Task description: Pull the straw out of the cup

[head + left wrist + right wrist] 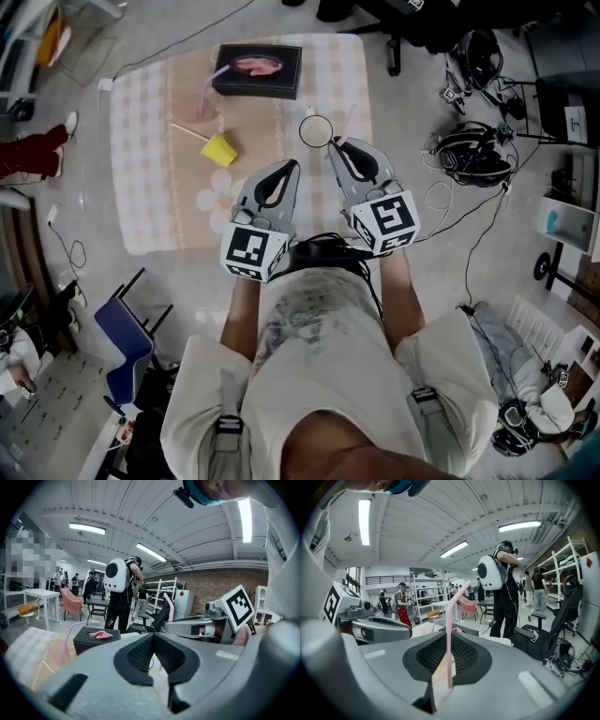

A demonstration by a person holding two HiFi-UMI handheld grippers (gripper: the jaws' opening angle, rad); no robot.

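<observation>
**Head view.** The right gripper [336, 143] has its jaws closed on the pink straw [347, 122], which shows as a thin pale line just past its tips. The clear cup [316, 131], seen from above as a ring on the table [141, 216], stands just beside those tips, on the side of the left gripper [292, 166]. The left gripper is held alongside, a little further back, near the cup but apart from it. From here I cannot tell whether the straw's lower end clears the rim.

**Left gripper view.** The left gripper [153, 636] has its jaws pressed together on nothing. The straw [168, 605] rises ahead and to its right, above the long body of the right gripper [187, 626].

**Right gripper view.** The right gripper [449, 641] pinches the straw [449, 616] on its straight shaft. The straw stands upright between the jaws, and its bent top curves off to the right above them. Its lower end hangs below the pinch with no cup rim around it, so I judge it to be out of the cup, or very nearly.

**Handling.** The straw looks like a light, smooth, thin-walled tube. A hard squeeze would likely flatten or kink it, and a slack one would let it swivel or slide. The straight shaft below the bend is probably the best place to hold it, and that is where the pads sit.
</observation>
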